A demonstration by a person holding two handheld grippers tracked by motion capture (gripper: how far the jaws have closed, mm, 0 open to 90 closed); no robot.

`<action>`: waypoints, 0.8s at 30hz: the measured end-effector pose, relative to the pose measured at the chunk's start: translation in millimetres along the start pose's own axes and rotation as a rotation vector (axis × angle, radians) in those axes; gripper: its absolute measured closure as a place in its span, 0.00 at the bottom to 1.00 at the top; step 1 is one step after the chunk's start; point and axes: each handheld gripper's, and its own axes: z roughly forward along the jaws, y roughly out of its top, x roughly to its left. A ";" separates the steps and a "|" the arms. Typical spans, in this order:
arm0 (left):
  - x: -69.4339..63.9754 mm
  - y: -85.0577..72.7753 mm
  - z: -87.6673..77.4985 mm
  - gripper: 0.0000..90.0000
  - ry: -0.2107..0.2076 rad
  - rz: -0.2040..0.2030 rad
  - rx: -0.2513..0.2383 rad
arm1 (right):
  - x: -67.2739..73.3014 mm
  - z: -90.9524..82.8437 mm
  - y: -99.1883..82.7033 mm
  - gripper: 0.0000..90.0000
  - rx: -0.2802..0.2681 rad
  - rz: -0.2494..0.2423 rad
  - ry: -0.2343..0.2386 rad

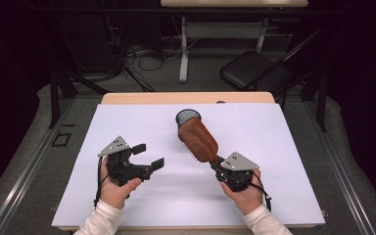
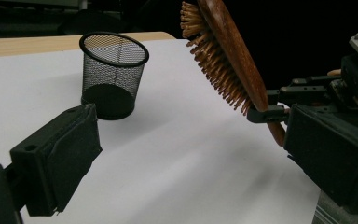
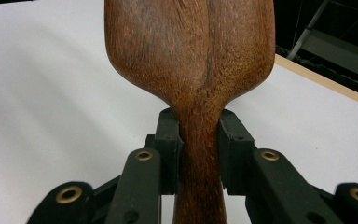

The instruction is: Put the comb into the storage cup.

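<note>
While tilted upward, right gripper on hairbrush

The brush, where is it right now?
In the high view the brush sits right of the table's middle, held up by its handle in the right gripper, its head just in front of the mesh cup.

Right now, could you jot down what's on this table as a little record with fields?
Surface: white sheet over a wooden table
Brush: wooden hairbrush, bristles facing down, lifted at a slant
Right claw: shut on the hairbrush handle
Left claw: open, holding nothing
Cup: black mesh cup, upright, looks empty
Brush and cup: head near the rim, not inside
</note>
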 end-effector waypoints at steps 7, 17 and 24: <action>0.6 13.5 5.8 0.04 -0.006 -0.019 0.016 | 0.5 -0.8 -0.1 0.80 -0.005 -0.004 -0.001; 6.3 29.5 11.2 0.05 -0.014 -0.082 0.018 | 0.8 -1.0 -0.1 0.80 -0.008 -0.007 -0.004; 8.9 36.1 16.8 0.08 -0.020 -0.120 0.034 | 1.1 -1.2 -0.1 0.80 -0.008 -0.009 -0.006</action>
